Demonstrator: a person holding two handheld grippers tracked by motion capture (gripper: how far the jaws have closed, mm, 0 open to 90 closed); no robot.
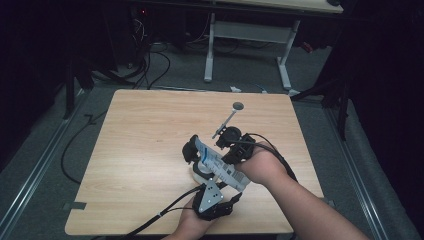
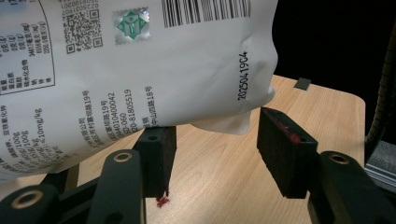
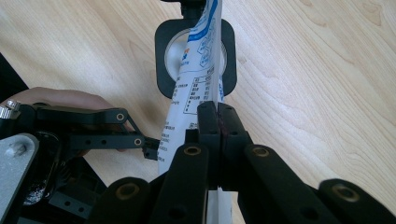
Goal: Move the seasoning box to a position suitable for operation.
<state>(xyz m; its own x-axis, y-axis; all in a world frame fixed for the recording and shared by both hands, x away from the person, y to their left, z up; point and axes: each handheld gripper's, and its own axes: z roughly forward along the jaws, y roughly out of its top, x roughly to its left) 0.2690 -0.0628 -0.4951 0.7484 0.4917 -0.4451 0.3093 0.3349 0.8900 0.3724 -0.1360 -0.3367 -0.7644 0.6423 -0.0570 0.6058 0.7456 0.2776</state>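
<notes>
- White printed pouch (image 1: 220,165) is held above the wooden table (image 1: 145,145) in the high view, its long axis running diagonally from the far-left end down to the near-right end. The right tongs (image 1: 231,145) come in from the right and clamp it along the far edge; the left tongs (image 1: 212,200) sit just below its near end, grey plate up. A round white container (image 1: 200,175) in a black holder sits under the pouch. A thin metal tool with a disc head (image 1: 231,116) lies beyond the right tongs.
- Left gripper view: left tongs (image 2: 212,149) stand wide apart, holding nothing. The pouch (image 2: 140,70) hangs just above and ahead of the jaws, lower corner dipping toward the gap, not between the pads. Red smears on the pads and table.
- Right gripper view: right tongs (image 3: 218,116) are squeezed tight on the pouch (image 3: 196,74) edge, pouch running straight away from the jaws and over the container (image 3: 173,53) directly ahead. Left tongs (image 3: 150,147) are beside the pouch on the left, touching or nearly so.
- Judgement: left tongs are the free ones and nearest the loose lower end; the pouch lies above and ahead, so closing on it needs a short rise.
</notes>
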